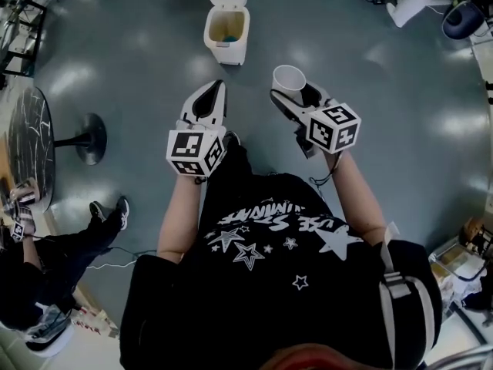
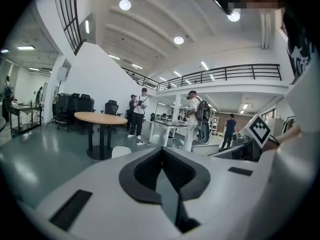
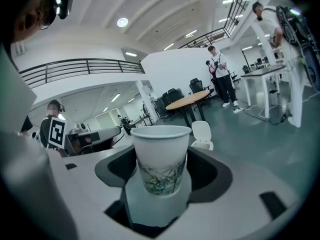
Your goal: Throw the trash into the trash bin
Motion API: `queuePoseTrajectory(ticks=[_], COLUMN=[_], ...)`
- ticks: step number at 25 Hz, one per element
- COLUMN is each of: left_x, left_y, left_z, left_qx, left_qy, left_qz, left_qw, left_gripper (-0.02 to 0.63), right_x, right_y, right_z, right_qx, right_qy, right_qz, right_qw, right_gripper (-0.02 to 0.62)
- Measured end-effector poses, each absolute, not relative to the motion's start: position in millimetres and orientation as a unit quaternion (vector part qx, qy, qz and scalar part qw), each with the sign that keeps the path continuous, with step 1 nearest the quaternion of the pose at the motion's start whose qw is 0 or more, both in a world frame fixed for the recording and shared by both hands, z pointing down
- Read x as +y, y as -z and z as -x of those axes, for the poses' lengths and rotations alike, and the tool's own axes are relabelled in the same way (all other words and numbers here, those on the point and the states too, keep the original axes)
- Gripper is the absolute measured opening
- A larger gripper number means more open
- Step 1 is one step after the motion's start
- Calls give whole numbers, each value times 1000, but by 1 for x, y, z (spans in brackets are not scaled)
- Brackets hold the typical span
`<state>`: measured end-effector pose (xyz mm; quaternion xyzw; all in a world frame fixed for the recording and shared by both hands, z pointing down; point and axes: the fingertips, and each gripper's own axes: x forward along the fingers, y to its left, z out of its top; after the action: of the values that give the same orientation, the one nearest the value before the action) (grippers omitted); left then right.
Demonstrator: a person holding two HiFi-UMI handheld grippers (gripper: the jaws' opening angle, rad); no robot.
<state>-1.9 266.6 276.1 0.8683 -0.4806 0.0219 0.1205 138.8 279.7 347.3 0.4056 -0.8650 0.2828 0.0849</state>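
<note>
Cup (image 3: pixel 161 159), white paper with a green leafy print, stands upright between the 2 jaws of the right gripper (image 1: pixel 297 95), which pinch its lower half from either side. It is carried in the air, mouth up, in front of the person's chest, above the grey floor (image 1: pixel 385 129).

Left gripper (image 1: pixel 218 88) is beside it, just to the left and apart from it. Its 2 dark pads (image 2: pixel 150 171) are pressed together at the tip, with nothing between them.

Bin (image 1: pixel 226 29) stands on the floor ahead of both grippers, cream-white, its lid tipped up and its mouth showing some contents inside. In the right gripper view it shows just behind the cup's right side, well apart from it. In the left gripper view only the top of its lid peeks over the jaws.

To the left in the head view is a dark round table (image 1: pixel 29 141) on a pedestal, with a seated person (image 1: pixel 46 260) near it. The gripper views show a wooden round table (image 2: pixel 100 118) and people standing farther off.
</note>
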Motion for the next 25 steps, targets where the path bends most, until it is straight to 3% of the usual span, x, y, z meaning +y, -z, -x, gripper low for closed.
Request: queuePoseTrajectory(ticks=[15, 25], left_x=[167, 136], left_y=[-277, -288], left_z=[91, 117], left_qx=[-459, -451], left_qy=[-9, -6], left_qz=[-878, -881], left_qw=[134, 146], left_gripper=[11, 11], right_x=[174, 134], right_y=[-344, -350], right_z=[-42, -28], right_qx=[-847, -825], right_qy=[-292, -300], right_qz=[-436, -472], right_qw=[88, 81], right_gripper=[319, 319])
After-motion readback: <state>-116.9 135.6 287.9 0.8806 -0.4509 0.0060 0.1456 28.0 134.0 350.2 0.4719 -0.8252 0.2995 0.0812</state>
